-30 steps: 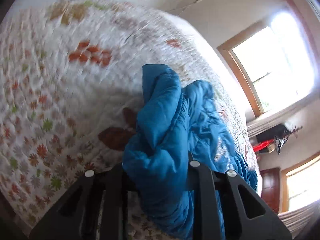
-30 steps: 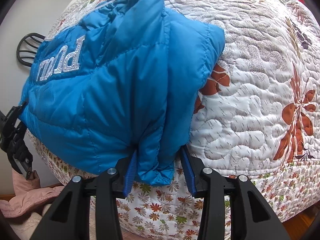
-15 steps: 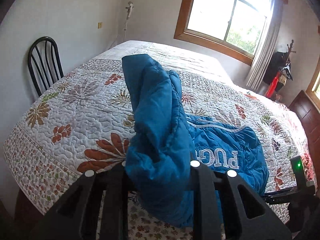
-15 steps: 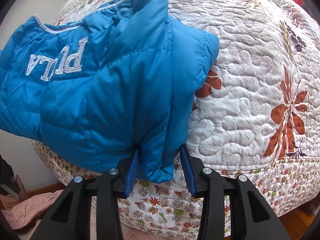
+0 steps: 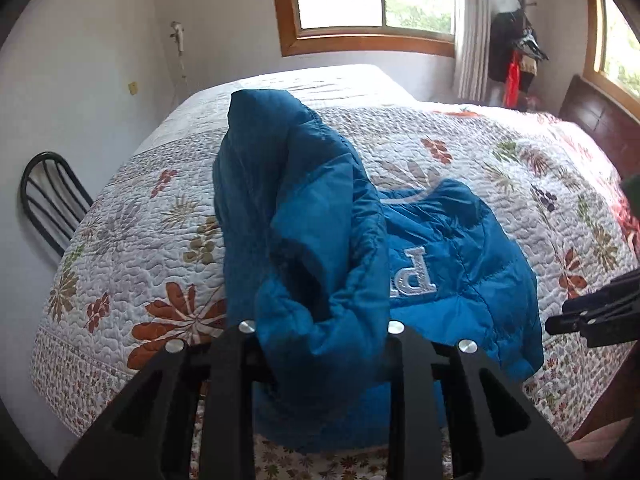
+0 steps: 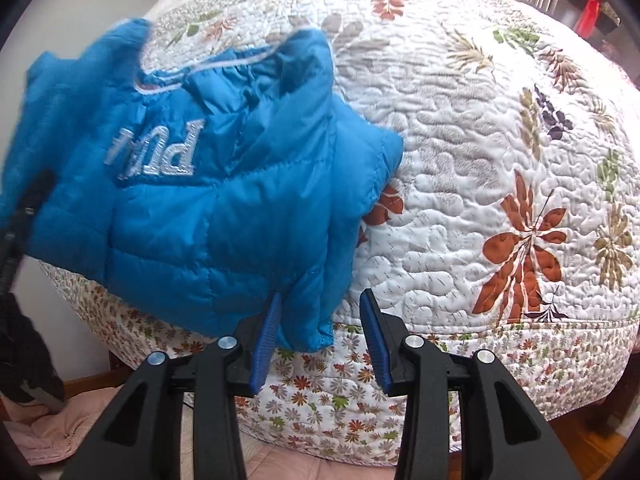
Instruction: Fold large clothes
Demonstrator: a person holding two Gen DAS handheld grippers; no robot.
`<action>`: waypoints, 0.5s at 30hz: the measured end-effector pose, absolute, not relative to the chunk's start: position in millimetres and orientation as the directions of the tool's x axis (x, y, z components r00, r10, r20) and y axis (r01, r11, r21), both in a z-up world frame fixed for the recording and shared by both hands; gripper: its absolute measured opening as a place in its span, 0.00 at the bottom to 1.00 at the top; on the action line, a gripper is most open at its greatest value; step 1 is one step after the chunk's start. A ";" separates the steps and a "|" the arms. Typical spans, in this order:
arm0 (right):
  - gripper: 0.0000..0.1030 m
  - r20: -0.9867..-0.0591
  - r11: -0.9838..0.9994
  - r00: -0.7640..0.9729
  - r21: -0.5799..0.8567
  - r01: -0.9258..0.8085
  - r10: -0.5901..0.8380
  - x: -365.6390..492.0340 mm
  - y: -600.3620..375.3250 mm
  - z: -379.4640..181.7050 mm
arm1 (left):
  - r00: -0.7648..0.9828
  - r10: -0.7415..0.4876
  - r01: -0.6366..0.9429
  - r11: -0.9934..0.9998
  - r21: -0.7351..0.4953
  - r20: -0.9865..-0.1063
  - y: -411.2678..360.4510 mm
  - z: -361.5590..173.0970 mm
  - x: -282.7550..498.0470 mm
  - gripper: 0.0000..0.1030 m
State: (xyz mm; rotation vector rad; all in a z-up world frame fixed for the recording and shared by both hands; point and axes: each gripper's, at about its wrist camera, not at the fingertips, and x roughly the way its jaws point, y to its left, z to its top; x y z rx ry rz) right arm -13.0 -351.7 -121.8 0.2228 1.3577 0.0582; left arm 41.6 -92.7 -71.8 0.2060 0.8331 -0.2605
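A blue puffer jacket [image 5: 472, 248] with white lettering lies near the front edge of the quilted bed [image 5: 160, 240]. One bunched part of it, probably a sleeve, is lifted into a tall fold. My left gripper [image 5: 320, 332] is shut on that bunch, which fills the space between its fingers; the jaws are opening slightly. In the right wrist view the jacket [image 6: 240, 200] hangs over the bed [image 6: 480, 120] edge. My right gripper [image 6: 321, 300] has the jacket's lower corner between its blue pads [image 6: 266, 332]. The corner rests against the left pad, and a gap shows beside the right pad.
A black metal chair [image 5: 48, 196] stands at the bed's left side against the wall. A dark wooden headboard [image 5: 600, 120] and a coat stand [image 5: 516, 52] are at the far right. A pink garment [image 6: 48, 432] lies on the floor below the bed edge.
The left wrist view rolled from tilted to level while the left gripper carried the bunched part along. The right gripper rose, and the jacket corner no longer fills the space between its pads.
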 end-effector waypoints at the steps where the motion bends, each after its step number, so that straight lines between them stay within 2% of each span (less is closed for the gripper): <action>1: 0.40 -0.959 0.977 0.224 0.194 0.086 0.171 -16.1 -351.9 -116.0 | 0.628 -0.155 0.331 0.940 0.081 -0.763 -100.1 -77.9 42.8 0.24; 9: 0.42 -0.961 0.978 0.236 0.177 0.112 0.147 -18.4 -346.4 -105.5 | 0.517 -0.163 0.444 0.890 0.100 -0.840 -139.8 -121.9 50.2 0.28; 15: 0.42 -0.969 0.977 0.199 0.172 0.128 0.145 -16.6 -342.1 -117.6 | 0.509 -0.135 0.468 0.873 0.141 -0.850 -152.3 -143.9 50.7 0.30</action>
